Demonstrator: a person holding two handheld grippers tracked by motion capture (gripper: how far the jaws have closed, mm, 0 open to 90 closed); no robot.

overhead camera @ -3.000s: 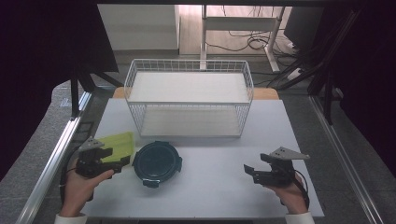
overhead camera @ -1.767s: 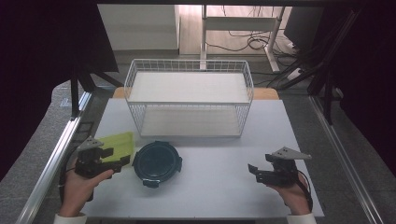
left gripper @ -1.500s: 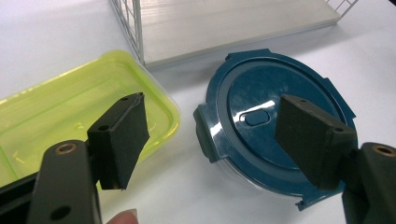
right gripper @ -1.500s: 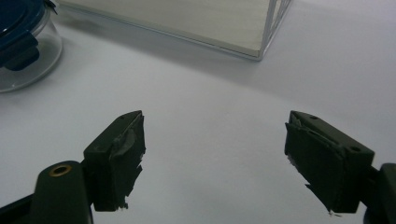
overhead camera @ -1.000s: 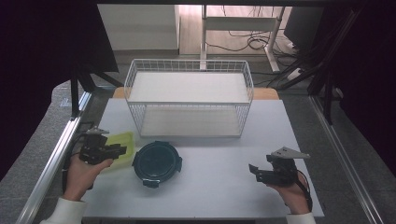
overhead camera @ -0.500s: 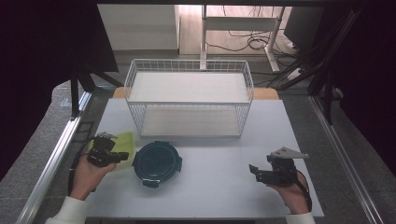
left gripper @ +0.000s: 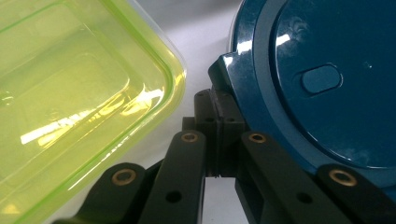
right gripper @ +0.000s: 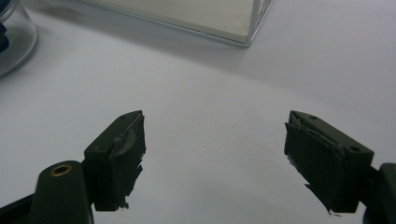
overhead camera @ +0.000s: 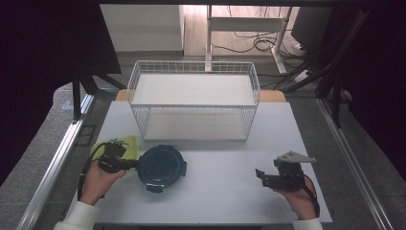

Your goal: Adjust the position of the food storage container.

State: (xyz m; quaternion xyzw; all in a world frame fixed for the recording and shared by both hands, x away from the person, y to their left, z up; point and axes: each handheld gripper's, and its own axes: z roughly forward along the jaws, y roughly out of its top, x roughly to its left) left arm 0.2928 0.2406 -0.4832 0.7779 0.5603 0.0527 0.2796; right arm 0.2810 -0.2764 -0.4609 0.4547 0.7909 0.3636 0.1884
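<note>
You have two grippers in play: the left gripper and the right gripper, one in each of your two hands, left hand and right hand. On your table there is one wire basket. You have two containers in front of it: one round blue container and one yellow-green container.

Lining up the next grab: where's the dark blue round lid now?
The dark blue round lid lies front left on the table, beside the green container, with the left gripper at its edge.
</note>
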